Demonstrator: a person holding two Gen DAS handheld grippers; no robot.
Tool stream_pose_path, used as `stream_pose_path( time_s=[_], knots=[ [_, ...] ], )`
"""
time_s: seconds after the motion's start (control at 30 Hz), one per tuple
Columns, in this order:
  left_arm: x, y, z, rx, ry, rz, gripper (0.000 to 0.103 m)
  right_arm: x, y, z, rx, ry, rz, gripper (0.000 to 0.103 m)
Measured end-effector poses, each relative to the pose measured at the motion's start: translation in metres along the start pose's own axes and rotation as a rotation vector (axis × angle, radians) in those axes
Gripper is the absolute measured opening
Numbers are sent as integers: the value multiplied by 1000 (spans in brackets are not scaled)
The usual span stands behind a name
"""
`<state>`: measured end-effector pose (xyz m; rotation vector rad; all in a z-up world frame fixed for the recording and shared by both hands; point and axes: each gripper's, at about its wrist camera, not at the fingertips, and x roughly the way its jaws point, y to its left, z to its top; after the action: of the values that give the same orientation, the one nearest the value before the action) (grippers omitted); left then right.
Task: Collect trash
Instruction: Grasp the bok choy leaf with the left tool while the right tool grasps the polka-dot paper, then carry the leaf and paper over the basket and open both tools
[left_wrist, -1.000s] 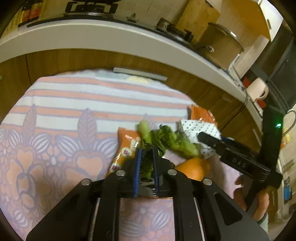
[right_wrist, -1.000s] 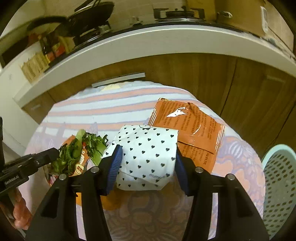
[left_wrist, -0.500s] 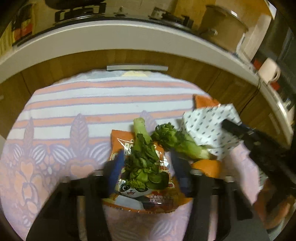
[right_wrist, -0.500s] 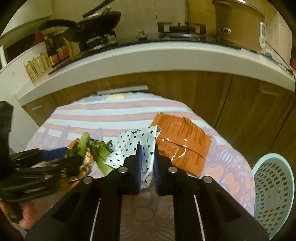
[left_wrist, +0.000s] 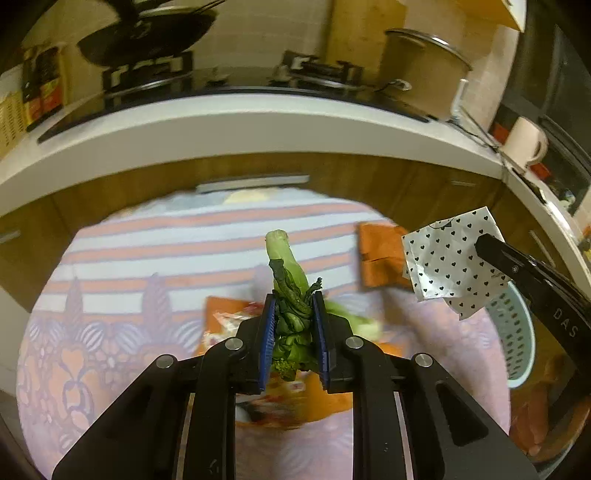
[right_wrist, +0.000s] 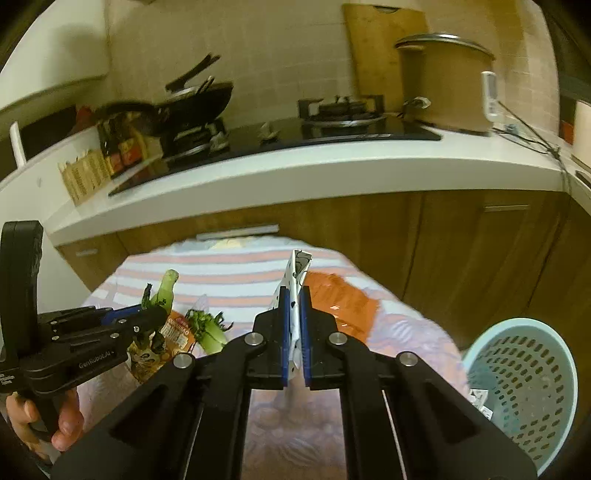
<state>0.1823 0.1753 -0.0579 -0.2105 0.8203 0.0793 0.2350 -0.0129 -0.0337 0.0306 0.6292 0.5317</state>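
Note:
My left gripper (left_wrist: 293, 306) is closing its blue pads on a wilted green vegetable stalk (left_wrist: 284, 254), held just above the table. In the right wrist view that stalk (right_wrist: 166, 284) pokes up from the left gripper (right_wrist: 147, 317). My right gripper (right_wrist: 294, 295) is closing on a crumpled white paper with black hearts (right_wrist: 297, 266), lifted off the cloth. The same paper (left_wrist: 447, 262) hangs from the right gripper (left_wrist: 487, 243) at the right of the left wrist view. A second vegetable piece (right_wrist: 208, 330) and an orange snack packet (right_wrist: 177, 332) lie on the table.
A striped, leaf-patterned cloth (left_wrist: 166, 236) covers the round table. A flat orange packet (right_wrist: 340, 299) lies at its far right. A pale blue mesh basket (right_wrist: 517, 369) stands on the floor to the right. The kitchen counter (right_wrist: 295, 173) with stove and pot runs behind.
Both grippers rose from the table. The right one shut on the heart paper and lifted it. The left one opened, then closed again on the vegetable stalk and raised it.

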Motion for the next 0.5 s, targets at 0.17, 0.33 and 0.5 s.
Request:
stream_pose_path(
  time_s=[0.17, 0.33, 0.5],
  knots=[
    [-3, -38, 7, 50, -17, -67, 17, -27, -26, 3, 32, -41, -39, 4],
    [3, -90, 11, 119, -29, -135, 17, -50, -62, 1, 74, -68, -98, 4],
    [19, -137, 12, 164, -16, -209, 17, -66, -100, -7, 117, -74, -147, 4]
  ],
)
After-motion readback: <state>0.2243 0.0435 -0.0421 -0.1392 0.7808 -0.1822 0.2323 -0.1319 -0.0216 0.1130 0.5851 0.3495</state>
